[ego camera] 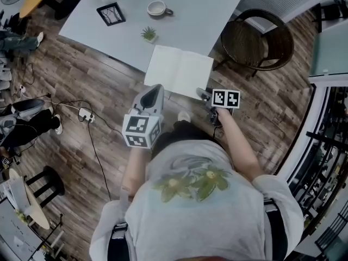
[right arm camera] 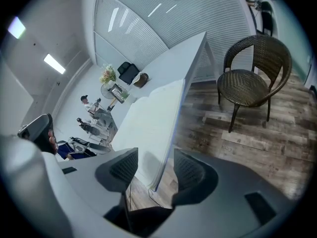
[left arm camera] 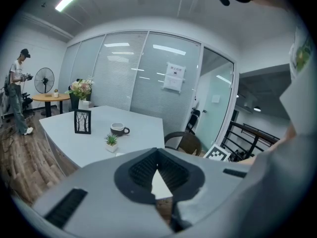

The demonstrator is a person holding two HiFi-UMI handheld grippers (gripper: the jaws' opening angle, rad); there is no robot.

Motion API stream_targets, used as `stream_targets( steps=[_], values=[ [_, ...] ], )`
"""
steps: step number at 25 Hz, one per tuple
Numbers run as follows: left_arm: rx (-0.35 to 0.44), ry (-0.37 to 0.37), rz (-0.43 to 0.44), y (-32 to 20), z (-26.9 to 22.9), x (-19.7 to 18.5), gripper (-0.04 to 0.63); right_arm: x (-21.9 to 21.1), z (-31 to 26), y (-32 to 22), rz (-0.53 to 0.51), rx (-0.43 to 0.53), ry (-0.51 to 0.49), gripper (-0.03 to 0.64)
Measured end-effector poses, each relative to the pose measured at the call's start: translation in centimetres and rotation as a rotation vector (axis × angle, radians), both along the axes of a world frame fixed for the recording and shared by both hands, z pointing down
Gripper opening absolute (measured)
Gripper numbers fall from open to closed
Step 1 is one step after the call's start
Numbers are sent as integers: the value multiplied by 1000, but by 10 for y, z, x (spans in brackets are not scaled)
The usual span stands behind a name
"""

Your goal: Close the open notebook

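Your left fingers (left arm camera: 143, 170) meet at their tips with nothing clamped, and only a sliver of white page shows through the gap behind them. Your right fingers (right arm camera: 124, 170) stand apart and empty, with the bench edge and floor showing between them. Both the left gripper (ego camera: 155, 89) and the right gripper (right arm camera: 155, 158) hang just short of the bench (ego camera: 217, 10), near its front edge, and neither touches anything.

The notebook (ego camera: 179, 69) lies open and flat at that near edge, both blank pages up, directly ahead of you and between the two grippers. Further back on the bench are a small potted plant (ego camera: 148, 34), a cup (ego camera: 157, 8) and a picture frame (ego camera: 111, 13), well clear of the job.

As I read it, nothing of the task is done yet. You have only lined up. The reach, catching one cover or page edge, and folding it over onto the other side are all left to do.
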State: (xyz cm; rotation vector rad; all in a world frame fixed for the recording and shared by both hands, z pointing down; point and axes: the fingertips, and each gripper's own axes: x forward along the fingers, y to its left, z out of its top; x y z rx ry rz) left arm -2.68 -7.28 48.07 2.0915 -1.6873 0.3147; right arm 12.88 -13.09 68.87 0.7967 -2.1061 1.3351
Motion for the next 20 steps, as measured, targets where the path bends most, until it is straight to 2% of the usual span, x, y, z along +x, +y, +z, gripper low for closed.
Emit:
stream_targets(
  steps=[1, 4, 5, 12, 20],
  values=[
    [0, -3, 2, -1, 0, 1, 5, -1, 0, 2, -10, -2, -2, 233],
    [4, -13, 15, -5, -2, 4, 5, 0, 0, 6, -20, 0, 5, 151],
    [5, -17, 19, -6, -3, 5, 5, 1, 0, 6, -14, -3, 4, 142],
    [-4, -26, 22, -8, 0, 2, 5, 3, -6, 4, 9, -4, -40, 94],
    [-20, -22, 55, -16, 3, -6, 5, 2, -16, 4, 39, 5, -50, 72]
  ],
)
